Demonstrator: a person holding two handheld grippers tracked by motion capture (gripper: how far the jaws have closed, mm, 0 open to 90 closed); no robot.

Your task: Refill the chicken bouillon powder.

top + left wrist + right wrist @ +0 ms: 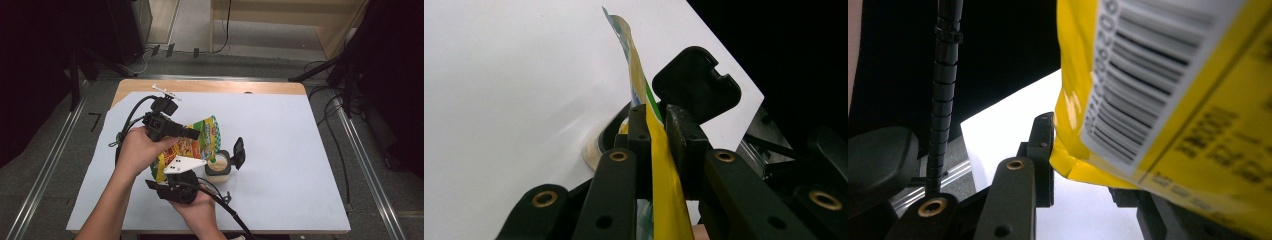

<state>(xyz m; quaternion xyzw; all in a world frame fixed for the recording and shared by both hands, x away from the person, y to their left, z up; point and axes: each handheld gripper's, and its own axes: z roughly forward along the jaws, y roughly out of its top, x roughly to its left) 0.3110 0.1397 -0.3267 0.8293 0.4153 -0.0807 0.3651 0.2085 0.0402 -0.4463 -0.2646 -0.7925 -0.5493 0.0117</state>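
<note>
A yellow and green snack pouch (202,142) hangs tilted above the white table cover, its top corner over an open cream tub (219,169) whose black lid (239,152) stands up. My left gripper (197,134) comes in from the left and is shut on the pouch's upper edge; in the left gripper view the yellow film (659,165) is pinched between the pads, and my left gripper (658,117) points at the black lid (696,82). My right gripper (181,175) holds the pouch's lower end from below. In the right gripper view the barcoded pouch (1158,100) sits between the jaws, one pad (1043,145) against its corner, the other jaw mostly hidden.
The white cover (290,150) spreads over a wooden table, with open room to the right and far side. Black cables trail from both grippers over the front left. Dark stands and cables line the floor around the table.
</note>
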